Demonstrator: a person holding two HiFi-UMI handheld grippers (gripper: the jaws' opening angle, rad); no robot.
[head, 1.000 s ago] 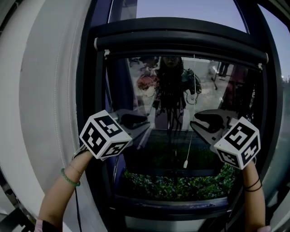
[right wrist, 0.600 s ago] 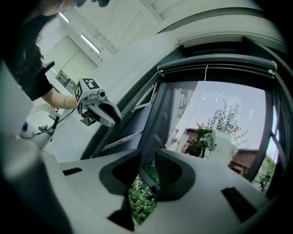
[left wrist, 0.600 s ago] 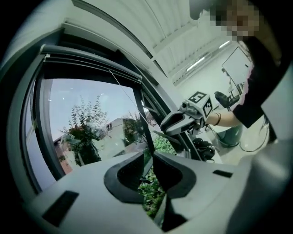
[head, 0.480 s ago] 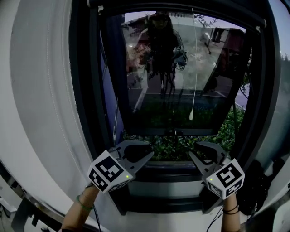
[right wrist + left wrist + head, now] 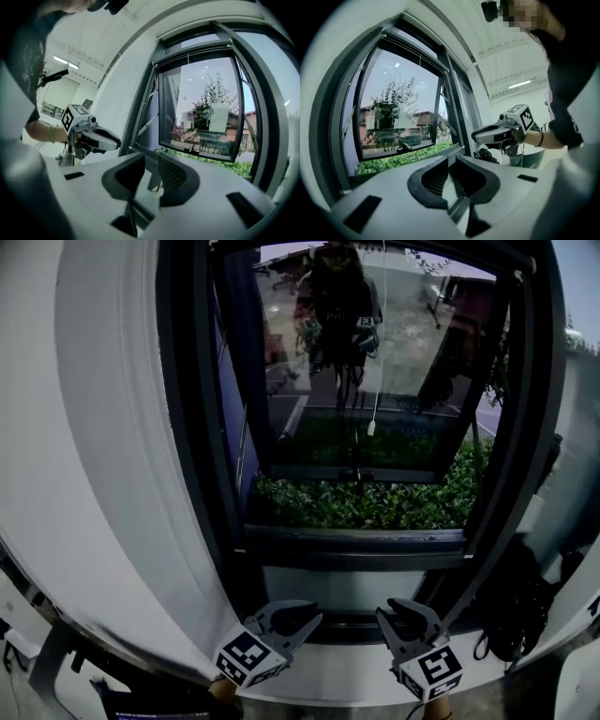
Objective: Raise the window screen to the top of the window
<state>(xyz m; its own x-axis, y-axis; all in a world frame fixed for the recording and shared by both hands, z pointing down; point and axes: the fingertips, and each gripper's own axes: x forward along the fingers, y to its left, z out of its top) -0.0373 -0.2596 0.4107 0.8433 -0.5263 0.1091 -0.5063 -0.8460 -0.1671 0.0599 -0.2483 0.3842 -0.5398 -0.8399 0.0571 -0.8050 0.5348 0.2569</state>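
Note:
The window point(image 5: 211, 427) has a dark frame, and its glass sash point(image 5: 375, 470) is swung outward. The screen is rolled into the dark cassette along the frame's top point(image 5: 417, 47) point(image 5: 197, 47). Its thin pull cord point(image 5: 377, 343) hangs free and ends in a white toggle point(image 5: 370, 427). My left gripper point(image 5: 314, 620) and right gripper point(image 5: 384, 615) are held low, below the sill and well away from the cord. Each gripper's jaws stand almost together with nothing between them, as the left gripper view point(image 5: 450, 161) and the right gripper view point(image 5: 151, 161) show.
A grey sill point(image 5: 356, 549) runs under the sash, with a green hedge point(image 5: 375, 502) outside. A white curved wall point(image 5: 103, 474) fills the left. A black bag with cables point(image 5: 520, 615) sits at the lower right beside the frame.
Both grippers have dropped from in front of the glass to below the sill. The head view has tipped downward, so the screen's cassette has left its top edge.

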